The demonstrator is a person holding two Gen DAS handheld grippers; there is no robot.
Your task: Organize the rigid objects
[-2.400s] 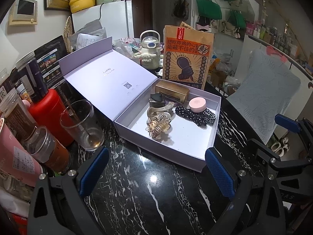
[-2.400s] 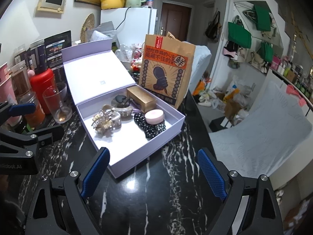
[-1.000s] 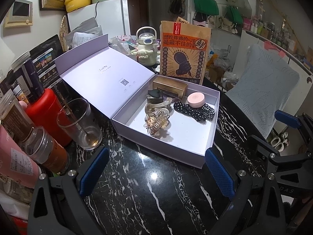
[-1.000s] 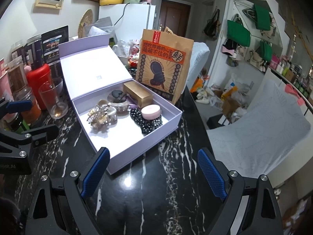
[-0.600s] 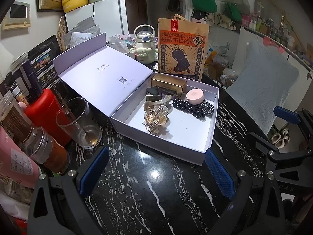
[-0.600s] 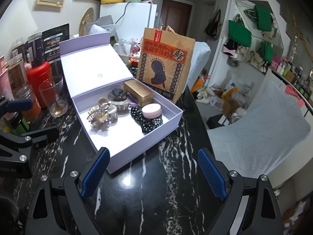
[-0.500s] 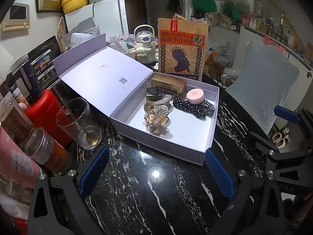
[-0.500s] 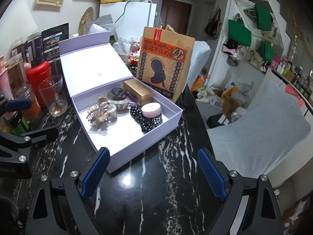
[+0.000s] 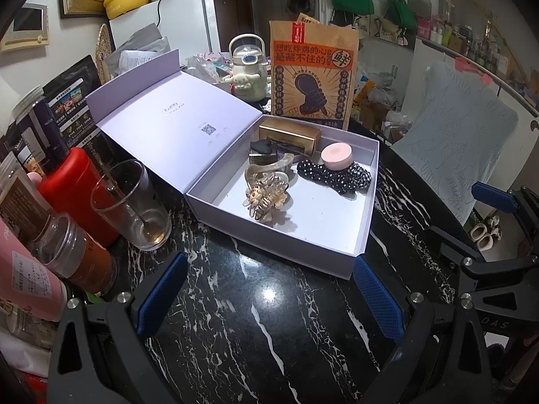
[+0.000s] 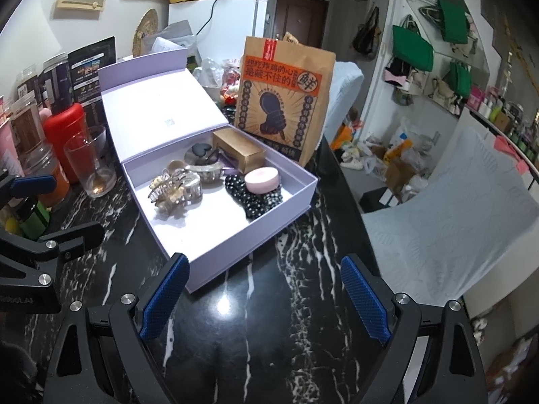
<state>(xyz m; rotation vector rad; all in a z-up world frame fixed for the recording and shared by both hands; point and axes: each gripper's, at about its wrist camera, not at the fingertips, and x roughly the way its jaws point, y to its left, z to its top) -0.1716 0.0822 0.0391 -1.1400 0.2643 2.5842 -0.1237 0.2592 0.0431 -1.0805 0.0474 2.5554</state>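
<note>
**Box is mostly packed, both grippers hanging back empty**

So you're hovering both tools over the black marble table point(image 9: 256, 336) right now, short of the lavender box point(image 9: 269, 249), and neither one is holding anything. Your left gripper point(image 9: 266, 296) is sitting with its blue pads spread wide, nothing but bare tabletop between them. Same story for your right gripper point(image 10: 264, 294): jaws wide apart, empty, pointing down at the near corner of the box.

As for progress, it's looking pretty far along to me. The box is lying with its lid point(image 9: 175, 114) flipped back, and the small stuff is already sitting inside: the gold case point(image 9: 289, 134) against the far wall, a dark heart-shaped piece point(image 9: 261, 146) just beside it, the clear claw clip point(image 9: 266, 192) toward the middle, and the pink round tin point(image 9: 337, 156) resting on top of the black polka-dot scrunchie point(image 9: 333, 176). The near half of the box floor is showing bare.

What's left? I'm not seeing any loose rigid items on the open table near you. The drinking glass point(image 9: 131, 202), the red bottle point(image 9: 77, 188) and the jars are crowding the left edge, and the paper bag point(image 10: 283, 101) is standing behind the box, but I can't tell whether those count. My guess is you're either tidying what's inside or getting ready to shut the lid.
</note>
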